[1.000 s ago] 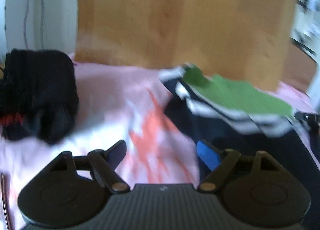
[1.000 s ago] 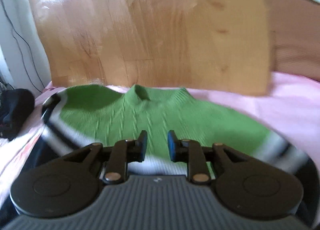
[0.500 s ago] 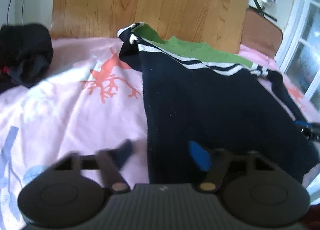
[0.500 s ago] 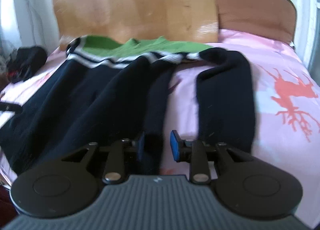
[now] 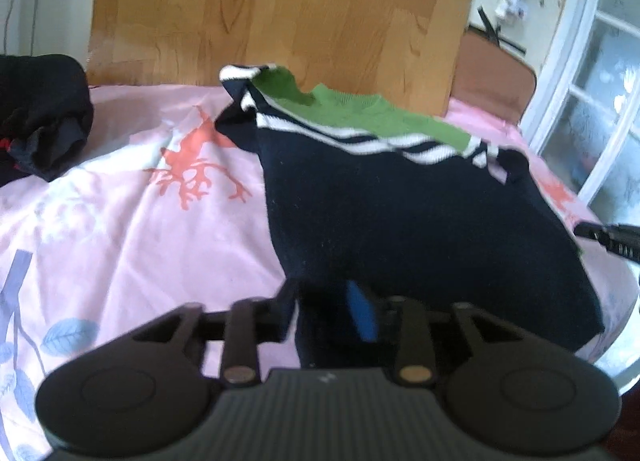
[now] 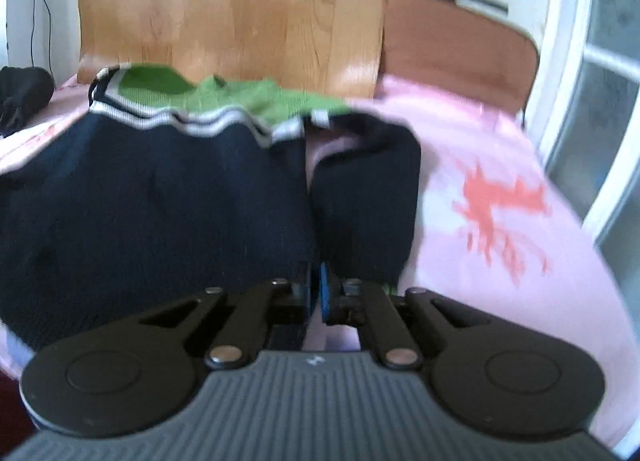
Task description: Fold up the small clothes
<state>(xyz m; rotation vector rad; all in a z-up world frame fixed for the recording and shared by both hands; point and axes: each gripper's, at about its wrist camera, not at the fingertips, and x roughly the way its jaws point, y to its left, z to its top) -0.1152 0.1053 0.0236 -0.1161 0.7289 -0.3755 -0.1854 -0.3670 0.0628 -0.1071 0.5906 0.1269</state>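
Sweater (image 5: 420,213) now flat on pink sheet (image 5: 132,229) instead of held near headboard, left gripper (image 5: 328,313) narrowed from wide onto near hem, right gripper (image 6: 314,295) pinched on hem beside sleeve (image 6: 368,197); likely ready for first fold.

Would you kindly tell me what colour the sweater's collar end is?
Green, edged by white stripes, on the navy sweater; the left wrist view shows it best.
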